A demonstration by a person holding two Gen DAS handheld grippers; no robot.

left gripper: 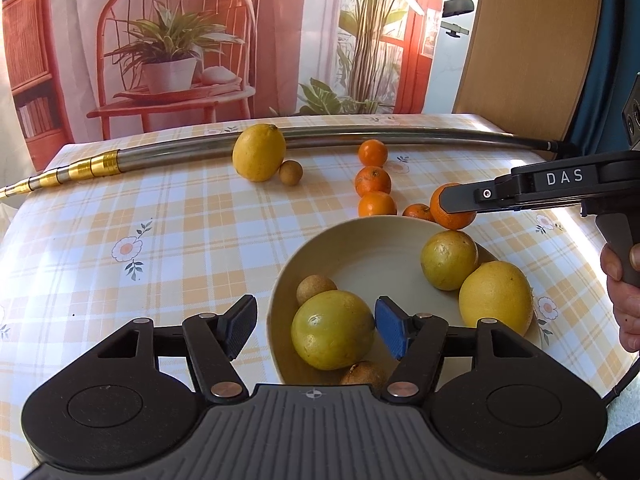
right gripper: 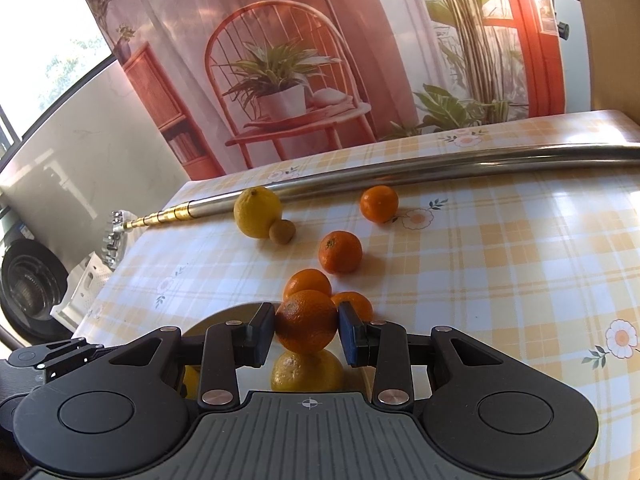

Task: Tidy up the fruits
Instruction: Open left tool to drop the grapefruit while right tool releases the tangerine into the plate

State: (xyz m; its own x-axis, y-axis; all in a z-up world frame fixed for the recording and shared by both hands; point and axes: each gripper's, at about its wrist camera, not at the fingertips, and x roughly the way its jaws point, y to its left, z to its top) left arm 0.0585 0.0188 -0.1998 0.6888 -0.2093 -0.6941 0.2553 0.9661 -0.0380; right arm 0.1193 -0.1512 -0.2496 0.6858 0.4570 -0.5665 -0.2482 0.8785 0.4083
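From my left wrist camera I see the left gripper [left gripper: 316, 330] hanging low over the near side of the cream bowl [left gripper: 360, 240], its jaws spread wide with nothing between them, though a greenish-yellow fruit [left gripper: 333, 330] in the bowl sits just under and beside the blue pad. The bowl also holds another greenish fruit [left gripper: 449, 260], a lemon [left gripper: 496, 298] and two small brown fruits. Across the far rim, the right gripper [left gripper: 452, 205] reaches in from the right, pinching an orange [left gripper: 454, 216]. Three more oranges, a second lemon [left gripper: 259, 153] and a small brown fruit [left gripper: 291, 173] lie out on the checked tablecloth [left gripper: 160, 220], near a long metal pole [left gripper: 380, 136]. From my right wrist camera, both pads press on the sides of the orange [right gripper: 306, 322], which hangs above the bowl's edge with a yellow fruit [right gripper: 306, 372] directly beneath. I judge I am mid-transfer, carrying this orange to the bowl. Next I should ease it further over open bowl floor, lower it, then part the jaws gently so it does not roll off the fruit below.
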